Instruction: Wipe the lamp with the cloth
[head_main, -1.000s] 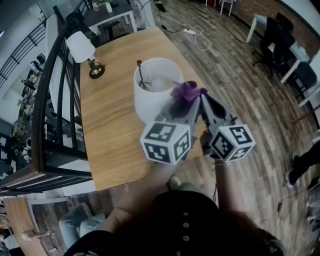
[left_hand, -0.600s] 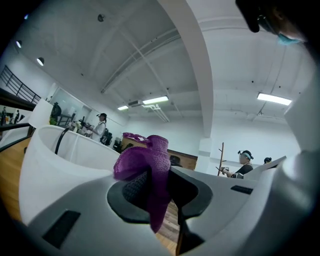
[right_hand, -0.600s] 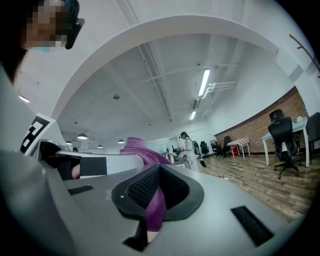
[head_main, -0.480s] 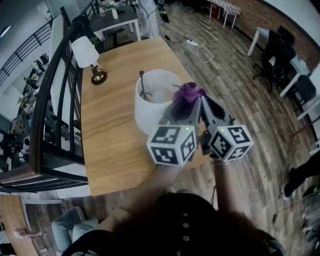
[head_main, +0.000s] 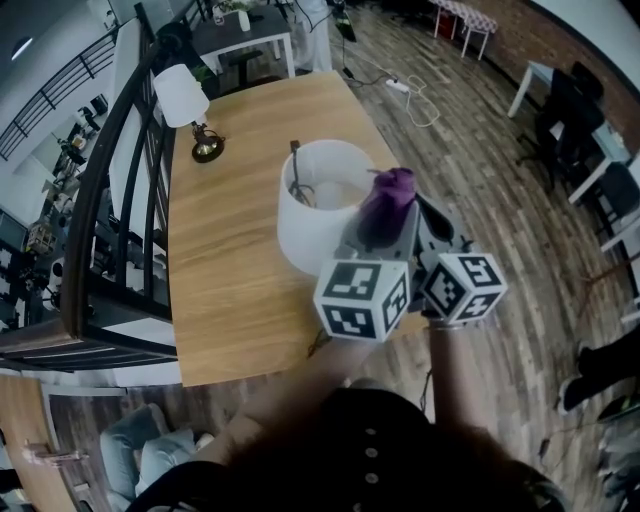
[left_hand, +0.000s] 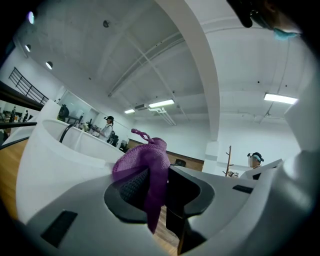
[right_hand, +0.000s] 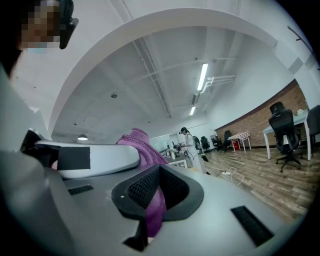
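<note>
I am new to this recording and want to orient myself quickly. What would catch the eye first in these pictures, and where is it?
The bright purple cloth stands out first: the left gripper and the right gripper are both shut on it, close beside the rim of the large white lampshade. That shade stands near the middle of a long wooden table. A small lamp stands at the table's far corner, by the dark railing.
</note>
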